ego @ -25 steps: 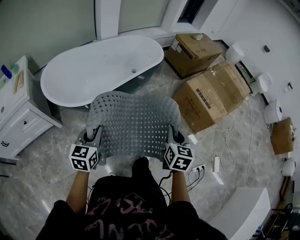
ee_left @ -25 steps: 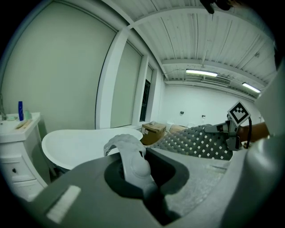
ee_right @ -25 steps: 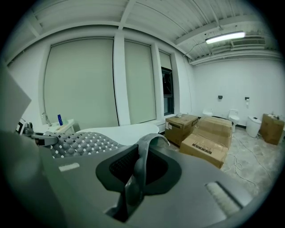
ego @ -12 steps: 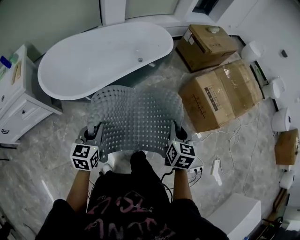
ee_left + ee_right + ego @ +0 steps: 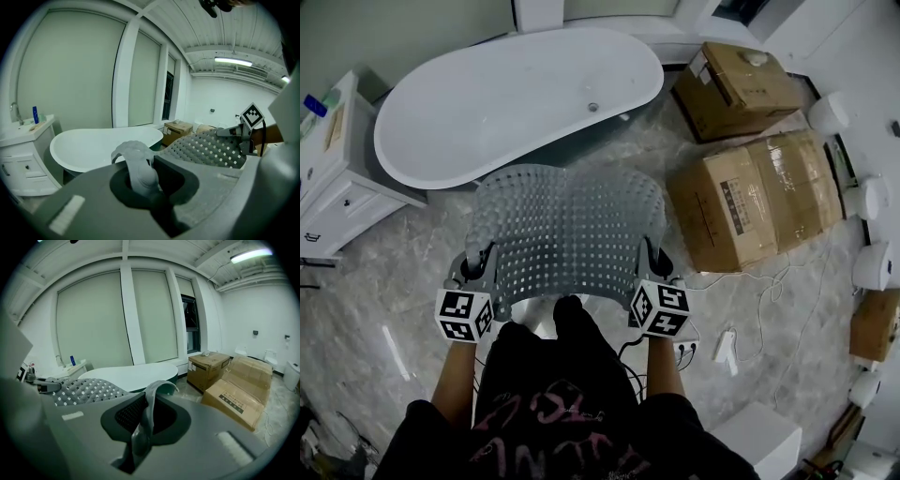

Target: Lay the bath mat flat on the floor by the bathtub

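Observation:
The bath mat, grey and full of small holes, hangs arched in the air between my two grippers, just short of the white bathtub. My left gripper is shut on the mat's near left corner, and my right gripper on its near right corner. In the left gripper view the pinched mat edge bunches up between the jaws of the left gripper. In the right gripper view a fold of mat stands in the right gripper, whose jaws have just eased open slightly while still gripping it.
Two cardboard boxes lie right of the tub. A white cabinet stands at the left. Cables and a power strip trail on the marble floor at the right, with white fixtures along the right wall.
Both grippers have carried the mat forward and lower, toward the bathtub. Its far edge now hangs close to the tub's side. The grips look the same.

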The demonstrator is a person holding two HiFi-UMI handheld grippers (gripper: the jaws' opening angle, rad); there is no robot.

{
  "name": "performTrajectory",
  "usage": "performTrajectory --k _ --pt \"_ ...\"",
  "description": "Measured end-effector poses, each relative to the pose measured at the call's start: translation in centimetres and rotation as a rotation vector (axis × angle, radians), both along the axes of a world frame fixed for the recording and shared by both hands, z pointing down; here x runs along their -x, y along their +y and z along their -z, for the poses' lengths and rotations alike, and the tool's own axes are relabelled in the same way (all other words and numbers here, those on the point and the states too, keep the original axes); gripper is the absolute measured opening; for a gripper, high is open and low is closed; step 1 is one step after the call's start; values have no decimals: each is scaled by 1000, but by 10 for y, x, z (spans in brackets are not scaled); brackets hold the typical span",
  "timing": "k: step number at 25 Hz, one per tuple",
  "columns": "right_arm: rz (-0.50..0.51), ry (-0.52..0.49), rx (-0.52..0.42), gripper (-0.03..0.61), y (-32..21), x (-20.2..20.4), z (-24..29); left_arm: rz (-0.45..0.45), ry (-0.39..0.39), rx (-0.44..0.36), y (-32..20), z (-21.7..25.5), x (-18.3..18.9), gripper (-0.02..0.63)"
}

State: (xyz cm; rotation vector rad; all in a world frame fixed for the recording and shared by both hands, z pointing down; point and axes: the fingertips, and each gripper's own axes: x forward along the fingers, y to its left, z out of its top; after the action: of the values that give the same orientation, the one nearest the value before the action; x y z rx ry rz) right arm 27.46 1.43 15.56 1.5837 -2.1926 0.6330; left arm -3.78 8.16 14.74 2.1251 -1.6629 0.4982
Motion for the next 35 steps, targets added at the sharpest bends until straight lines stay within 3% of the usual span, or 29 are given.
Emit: performTrajectory --k 13,35 --pt "98 13 -11 54 -25 7 -8 98 -6 -10 -1 -5 2 23" --pt "80 77 20 54 -39 31 -22 75 11 42 -17 -36 31 23"
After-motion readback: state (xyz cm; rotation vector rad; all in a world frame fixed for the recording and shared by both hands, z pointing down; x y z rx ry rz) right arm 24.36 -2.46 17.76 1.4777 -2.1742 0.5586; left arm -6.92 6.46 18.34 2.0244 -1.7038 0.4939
